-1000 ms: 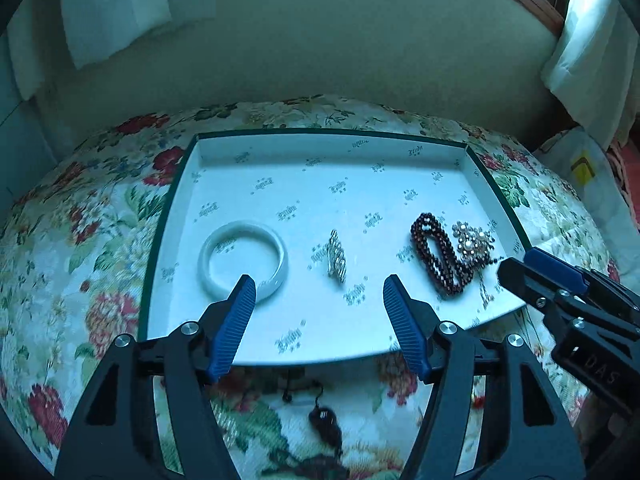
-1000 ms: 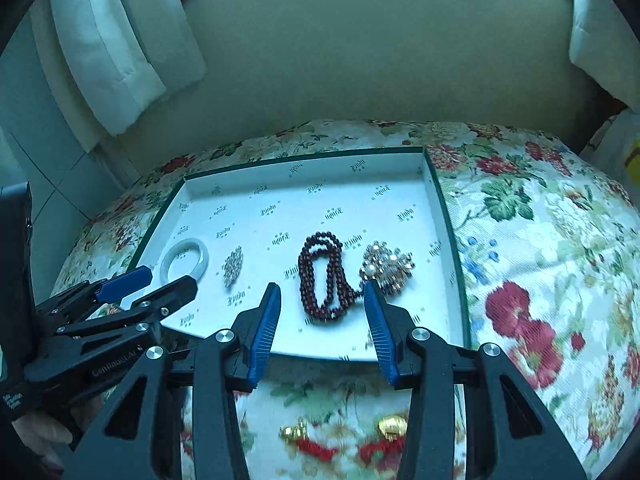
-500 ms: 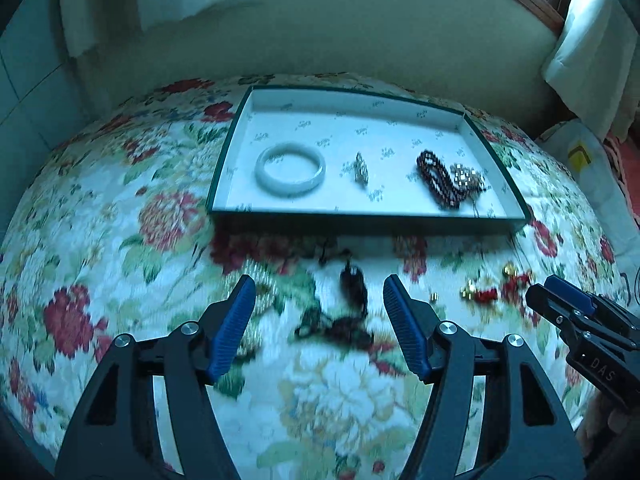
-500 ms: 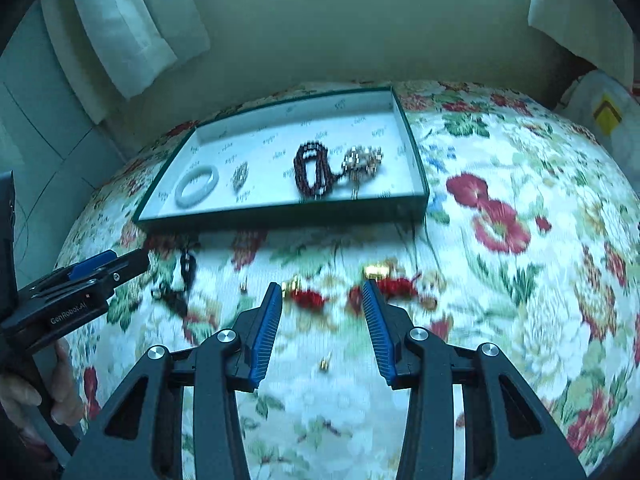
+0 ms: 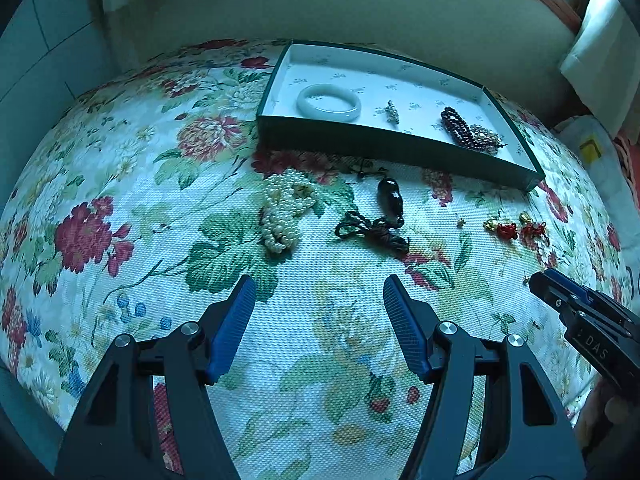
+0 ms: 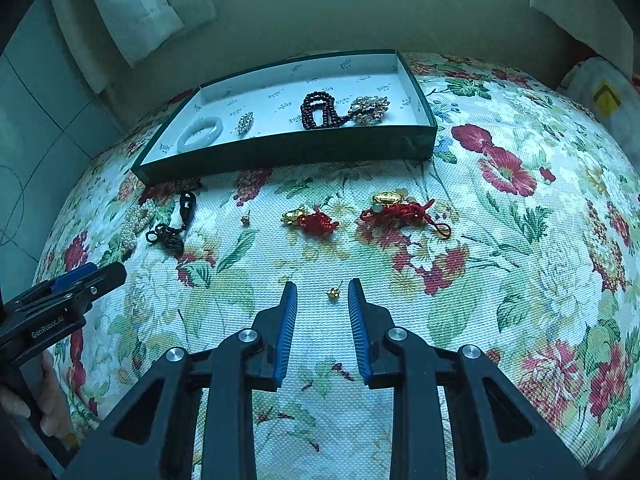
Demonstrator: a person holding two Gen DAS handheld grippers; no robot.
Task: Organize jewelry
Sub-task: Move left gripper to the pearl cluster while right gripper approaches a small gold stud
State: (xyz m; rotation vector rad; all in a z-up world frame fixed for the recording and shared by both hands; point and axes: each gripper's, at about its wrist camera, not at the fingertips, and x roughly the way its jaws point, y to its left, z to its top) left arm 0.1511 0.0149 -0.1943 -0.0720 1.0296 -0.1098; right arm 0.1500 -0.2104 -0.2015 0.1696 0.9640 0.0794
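— Where's the right gripper (image 6: 322,292)?

— Low over the floral cloth (image 6: 520,280), blue pads partly open and holding nothing. A small gold earring (image 6: 332,293) lies on the cloth right in the gap between the fingertips; I can't tell whether either pad touches it.

— And the left gripper (image 5: 319,292)?

— Spread wide, empty. From its tips the pearl necklace (image 5: 282,210) is at about eleven o'clock, the dark pendant on its cord (image 5: 387,210) at about one; both well apart from the pads.

— The tray?

— The green-walled tray (image 6: 288,150) sits at twelve o'clock from the right gripper, well beyond it. Inside, from nine o'clock to three: a white bangle (image 6: 200,132), a small silver brooch (image 6: 244,123), a dark red bead strand (image 6: 318,110), and a gold-and-pearl brooch (image 6: 368,109) touching the beads.

— Anything loose between?

— Two red knotted charms with gold pieces (image 6: 316,220) (image 6: 400,210) lie side by side on the cloth between tray and right gripper, and a second tiny gold earring (image 6: 245,220) at about eleven o'clock.
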